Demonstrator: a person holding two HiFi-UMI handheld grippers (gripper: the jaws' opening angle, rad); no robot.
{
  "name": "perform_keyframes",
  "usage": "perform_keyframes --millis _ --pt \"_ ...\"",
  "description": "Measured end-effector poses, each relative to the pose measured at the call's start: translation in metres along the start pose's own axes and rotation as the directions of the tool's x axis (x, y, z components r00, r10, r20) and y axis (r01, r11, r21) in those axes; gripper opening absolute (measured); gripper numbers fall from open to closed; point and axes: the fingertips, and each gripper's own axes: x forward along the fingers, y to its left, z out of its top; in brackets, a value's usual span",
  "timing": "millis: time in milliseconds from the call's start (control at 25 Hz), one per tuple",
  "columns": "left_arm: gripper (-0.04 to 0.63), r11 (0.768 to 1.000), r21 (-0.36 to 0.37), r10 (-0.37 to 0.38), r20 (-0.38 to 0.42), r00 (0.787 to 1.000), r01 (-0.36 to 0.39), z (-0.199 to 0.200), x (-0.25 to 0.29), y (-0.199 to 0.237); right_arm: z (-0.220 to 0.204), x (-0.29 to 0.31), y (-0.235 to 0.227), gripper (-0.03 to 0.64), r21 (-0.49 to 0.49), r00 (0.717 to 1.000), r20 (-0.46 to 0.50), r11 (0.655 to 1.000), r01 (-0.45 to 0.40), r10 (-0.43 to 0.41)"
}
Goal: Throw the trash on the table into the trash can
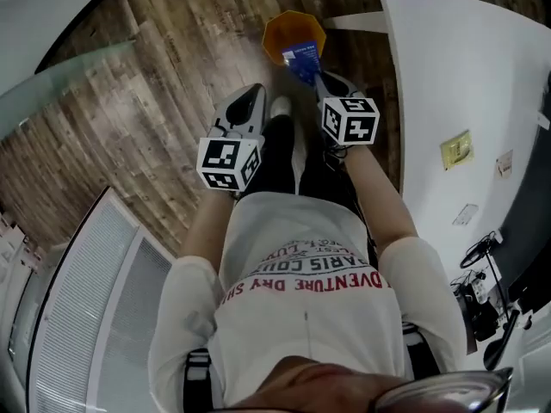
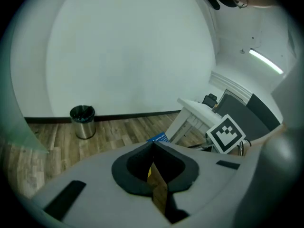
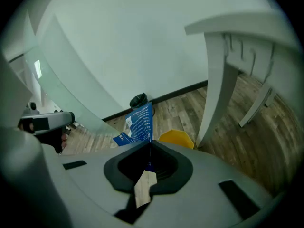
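Floorboards (image 1: 129, 101) fill most of the head view, with the white table (image 1: 448, 76) along the right edge. The yellow trash can (image 1: 280, 31) stands on the floor just beside the table's corner, in front of your feet. A silver bin (image 2: 82, 121) sits well apart by the wall; I judge the yellow can to be your target.

Your right gripper (image 1: 323, 83) is closed tight on a blue printed leaflet (image 1: 302, 58), pinched by one edge at the jaw tips. The sheet sticks out ahead and overlaps the can's near rim in the head view. I can't tell if it is fully over the mouth. Your left gripper (image 1: 256, 90) has its jaws together with nothing between them, and it hangs beside the right one.

The step in hand looks like the drop:
- Carry the leaflet until all of it is over the opening, not the rim.
- Tip the jaws down and go low before letting go, because light paper drifts.
- Open wide so the sheet doesn't cling to a pad.
- Keep the left gripper clear of the can.
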Motion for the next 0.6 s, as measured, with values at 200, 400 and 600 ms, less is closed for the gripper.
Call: perform_keyframes --millis 200,400,600 --pt "0.023 0.999 -0.045 0.02 -0.023 1.0 -0.022 -0.065 0.057 0.058 -0.055 0.106 -0.047 0.031 -0.043 0.994 -0.081 0.996 0.072 -0.075" --pt "0.023 0.996 -0.081 0.019 -0.077 0.997 -0.025 -0.14 0.1 0.09 -0.116 0.199 -0.099 0.031 -0.095 0.977 -0.143 0.985 0.143 -0.156" --pt "0.023 0.986 -0.156 0.036 -0.122 0.992 -0.055 -0.207 0.121 0.102 -0.153 0.251 -0.147 0.037 -0.078 0.952 -0.18 0.968 0.237 -0.248"
